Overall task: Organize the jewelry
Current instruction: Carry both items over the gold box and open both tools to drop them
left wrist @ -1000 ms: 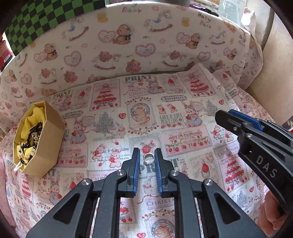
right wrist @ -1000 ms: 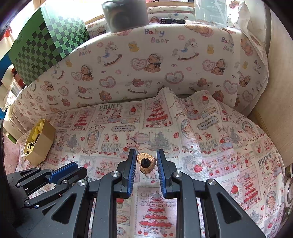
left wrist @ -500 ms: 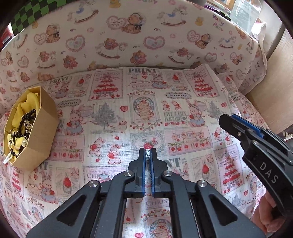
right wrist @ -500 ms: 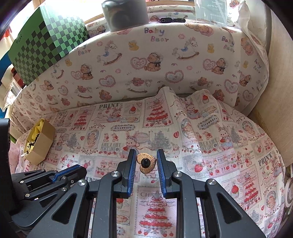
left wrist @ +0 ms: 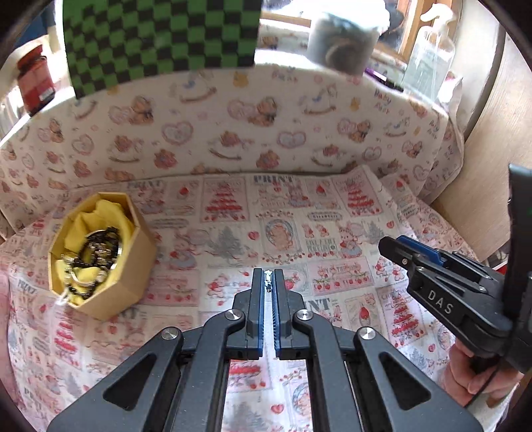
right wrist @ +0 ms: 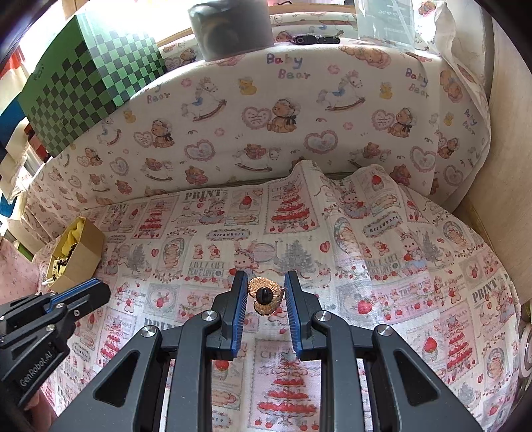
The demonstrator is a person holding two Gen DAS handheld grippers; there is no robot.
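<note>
My left gripper [left wrist: 268,279] is shut on a small silver ring [left wrist: 268,278], pinched edge-on at the fingertips and lifted above the printed cloth. A tan octagonal box [left wrist: 99,256] with yellow lining holds several dark chains and stands to the left of it; it also shows in the right wrist view [right wrist: 74,254]. My right gripper [right wrist: 266,285] holds a gold heart-shaped brooch [right wrist: 266,295] with a black knob between its pads, above the cloth. The left gripper shows at the lower left of the right wrist view [right wrist: 76,295].
The printed cloth [right wrist: 382,266] covers the surface, with a padded teddy-bear backrest [right wrist: 266,126] behind. A green checkered box [right wrist: 89,83] and a grey cylinder [right wrist: 232,26] stand on the ledge above. A wooden panel [left wrist: 482,182] bounds the right side.
My left gripper closed on the silver ring and lifted it off the cloth, tilting up and toward the box. The right gripper has stayed still with the brooch.
</note>
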